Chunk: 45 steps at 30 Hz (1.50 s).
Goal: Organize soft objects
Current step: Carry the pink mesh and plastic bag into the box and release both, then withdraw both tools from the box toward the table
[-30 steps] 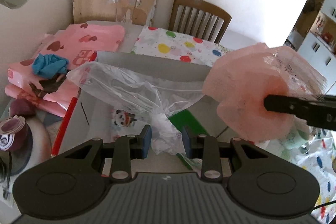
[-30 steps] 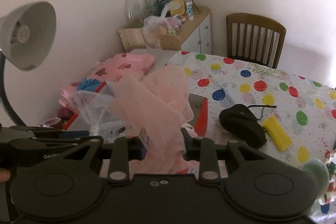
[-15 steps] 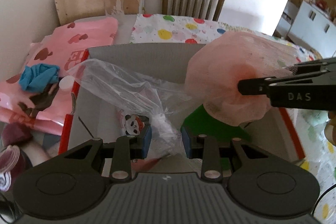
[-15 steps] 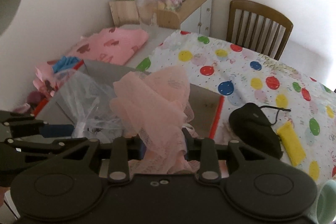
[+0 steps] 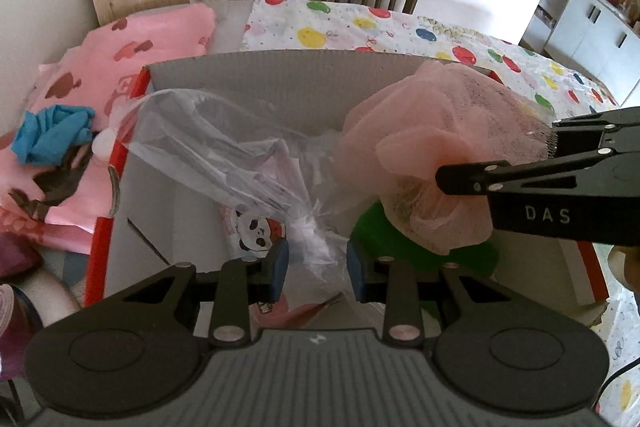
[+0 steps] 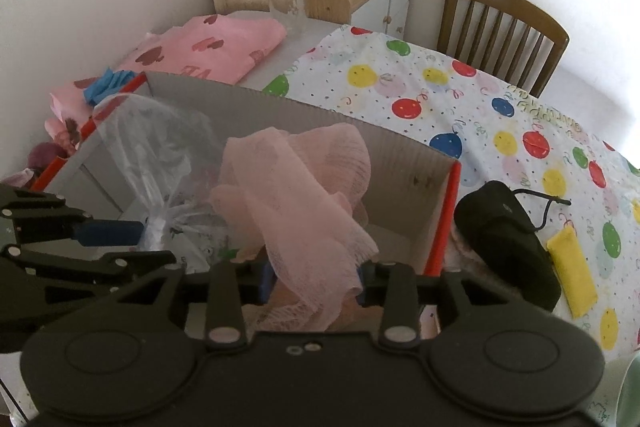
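— What do you have in hand?

— My right gripper [image 6: 316, 285] is pinching a pale pink, loosely bunched mesh cloth [image 6: 296, 195], which billows up above the fingers. My left gripper [image 5: 316, 263] is pressed onto the twisted neck of a clear, crinkled plastic bag [image 5: 224, 143], whose wide mouth opens away from me and towards the left. Both hang over the open grey cardboard box with red edges [image 5: 280, 75], not resting in it.

— Which step is this?

— I judge it to be the bagging step: the cloth is beside the bag, touching its side, but not inside it. The mouth faces away from the cloth.

— What does the next move call for?

— I think I need to bring the cloth round to the bag's open end, or re-grip the bag near its rim so the mouth faces the cloth. The film is limp, so the opening may collapse, and the mesh could snag on my fingers.

— What is around?

— Inside the box lie a green item [image 5: 376, 227] and a panda-printed packet [image 5: 252, 227]. The box stands on a surface covered with a balloon-patterned cloth [image 6: 460, 107]; a black pouch [image 6: 508, 239] and a yellow sponge-like block [image 6: 572, 271] lie to its right.
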### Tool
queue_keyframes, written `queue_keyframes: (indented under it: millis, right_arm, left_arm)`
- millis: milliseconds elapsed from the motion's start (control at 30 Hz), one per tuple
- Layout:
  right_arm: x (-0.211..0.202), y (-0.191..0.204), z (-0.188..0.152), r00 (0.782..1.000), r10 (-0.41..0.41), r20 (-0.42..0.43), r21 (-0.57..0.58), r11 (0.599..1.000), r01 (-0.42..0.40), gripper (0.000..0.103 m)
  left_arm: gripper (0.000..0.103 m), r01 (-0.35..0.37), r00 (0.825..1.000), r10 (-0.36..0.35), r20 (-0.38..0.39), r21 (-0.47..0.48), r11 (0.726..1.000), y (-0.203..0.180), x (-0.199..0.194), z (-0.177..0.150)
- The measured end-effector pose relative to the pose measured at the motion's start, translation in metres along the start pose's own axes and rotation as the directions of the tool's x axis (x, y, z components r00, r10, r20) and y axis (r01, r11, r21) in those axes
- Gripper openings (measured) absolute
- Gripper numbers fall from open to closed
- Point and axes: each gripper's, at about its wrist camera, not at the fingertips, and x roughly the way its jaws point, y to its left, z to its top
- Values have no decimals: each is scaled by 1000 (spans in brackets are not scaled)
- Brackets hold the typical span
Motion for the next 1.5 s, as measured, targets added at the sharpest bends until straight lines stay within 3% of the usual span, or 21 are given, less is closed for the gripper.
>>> queue_keyframes:
  millis: [300, 367, 433, 500, 733, 1300, 1433, 1500]
  right_arm:
    - [-9, -5, -3, 1000, 7, 19, 9, 1000, -7, 55]
    - [-13, -7, -4, 1000, 16, 21, 20, 1000, -16, 57]
    - [-17, -9, -5, 999, 21, 27, 25, 999, -22, 61]
    - [-22, -11, -7, 999, 29, 38, 26, 999, -30, 64]
    - [-42, -16, -14, 997, 46, 69, 40, 998, -49, 72]
    - [-115, -21, -41, 980, 122, 161, 12, 992, -125, 88]
    - [-136, -25, -51, 972, 139, 191, -1, 990, -142, 94]
    - [-146, -28, -57, 969, 146, 199, -5, 989, -148, 96]
  left_arm:
    - [33, -6, 1000, 7, 18, -22, 1000, 0, -3, 0]
    - [42, -2, 1000, 3, 23, -34, 999, 0, -5, -1]
    - [57, 4, 999, -3, 32, -42, 999, 1, -7, -2]
    - [60, 1, 999, 1, 41, -40, 999, -1, -10, -4]
    - [60, -9, 998, 13, 62, -53, 999, -5, -23, -8]
    - [60, 13, 979, -2, 203, -57, 998, -45, -86, -16]
    - [70, 34, 975, -20, 222, -59, 998, -58, -97, -20]
    - [70, 34, 973, -21, 231, -55, 998, -66, -101, -22]
